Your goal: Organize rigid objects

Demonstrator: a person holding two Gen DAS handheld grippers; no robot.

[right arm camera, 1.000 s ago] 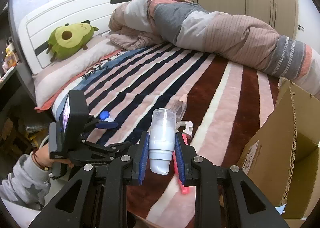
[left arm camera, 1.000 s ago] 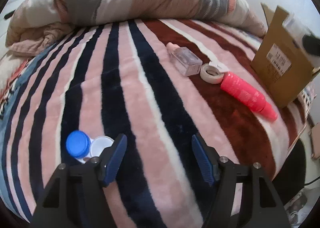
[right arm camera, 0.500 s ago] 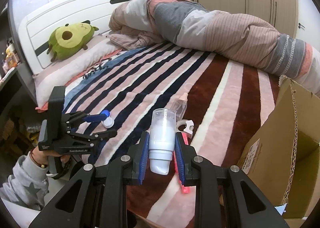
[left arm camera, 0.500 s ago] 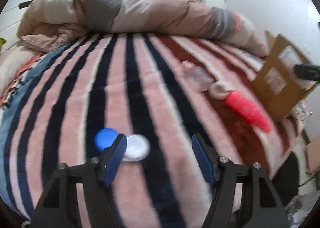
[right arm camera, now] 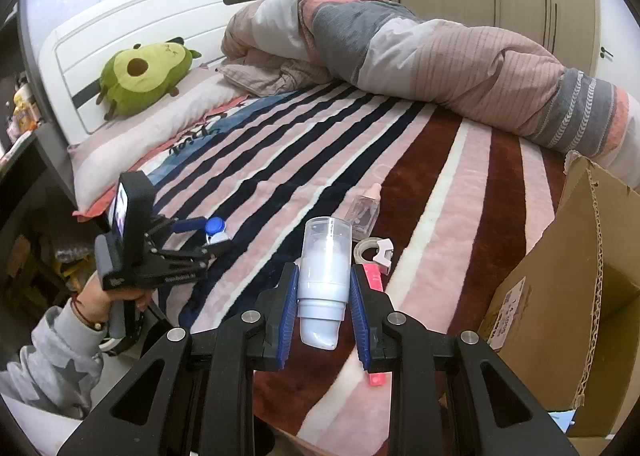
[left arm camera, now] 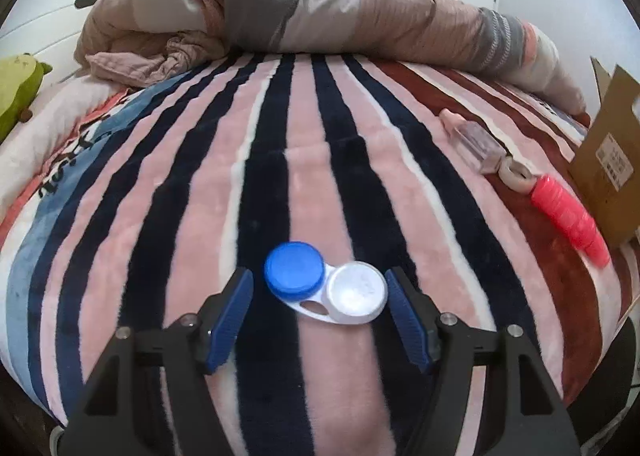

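Right gripper point(right arm camera: 324, 316) clamps a white pump bottle point(right arm camera: 324, 276), nozzle end nearest the camera. Left gripper point(left arm camera: 320, 312), jaws parted, straddles a lens case point(left arm camera: 326, 288) lying on the striped blanket point(left arm camera: 312, 176); pads not pressing it. Farther right: pink tube point(left arm camera: 568, 220), tape roll point(left arm camera: 516, 176), clear bottle point(left arm camera: 480, 144). Only the right view shows the cardboard box point(right arm camera: 580, 296) interior, the left hand point(right arm camera: 116, 296) and the avocado plush point(right arm camera: 144, 72).

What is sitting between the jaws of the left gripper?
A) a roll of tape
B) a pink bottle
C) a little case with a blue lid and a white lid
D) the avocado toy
C: the contact lens case lies on the striped blanket between the open jaws of the left gripper, not yet pinched.
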